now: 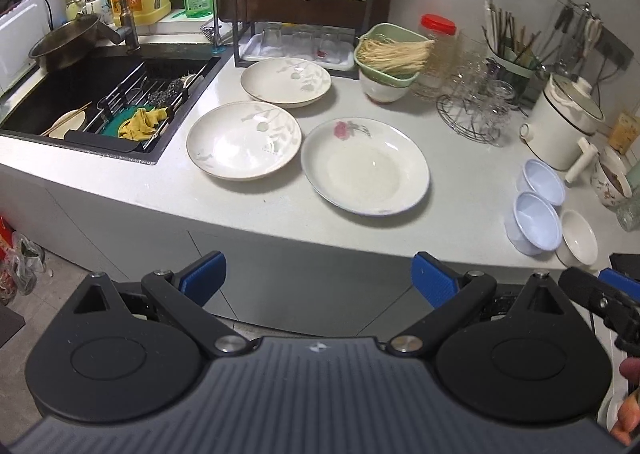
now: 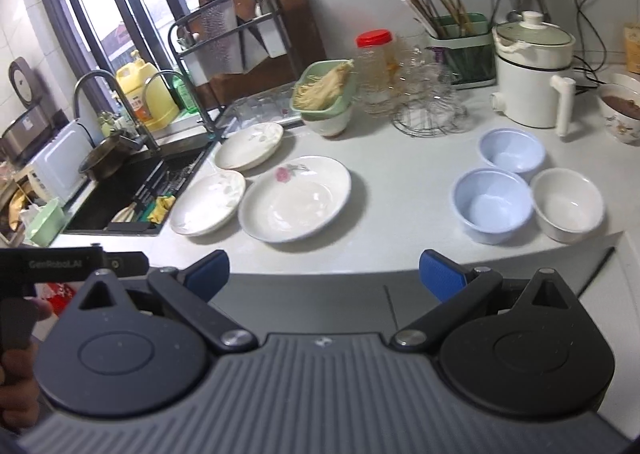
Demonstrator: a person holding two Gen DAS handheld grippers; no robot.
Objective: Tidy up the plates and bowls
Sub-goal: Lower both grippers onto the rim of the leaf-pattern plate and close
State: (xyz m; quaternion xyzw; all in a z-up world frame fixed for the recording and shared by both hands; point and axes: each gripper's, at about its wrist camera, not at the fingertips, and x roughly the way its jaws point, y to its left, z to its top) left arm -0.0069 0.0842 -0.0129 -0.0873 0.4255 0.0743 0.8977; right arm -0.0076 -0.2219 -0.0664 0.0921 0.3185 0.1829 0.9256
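Three plates lie on the white counter: a rose-pattern plate (image 1: 365, 167) (image 2: 296, 198) and two leaf-pattern plates, one near (image 1: 244, 139) (image 2: 209, 201) and one far (image 1: 286, 81) (image 2: 249, 145). To the right stand two pale blue bowls, one near (image 1: 533, 221) (image 2: 493, 203) and one far (image 1: 541, 180) (image 2: 512, 150), and a white bowl (image 1: 578, 238) (image 2: 567, 204). My left gripper (image 1: 319, 282) is open and empty, held off the counter's front edge before the plates. My right gripper (image 2: 324, 278) is open and empty, also in front of the counter.
A black sink (image 1: 100, 101) with a rack and a yellow cloth is at the left. A green basket of noodles (image 1: 390, 55), a red-lidded jar (image 2: 374, 57), a glass rack (image 2: 430, 101), a white electric pot (image 2: 532, 77) and a flowered bowl (image 2: 622, 109) line the back.
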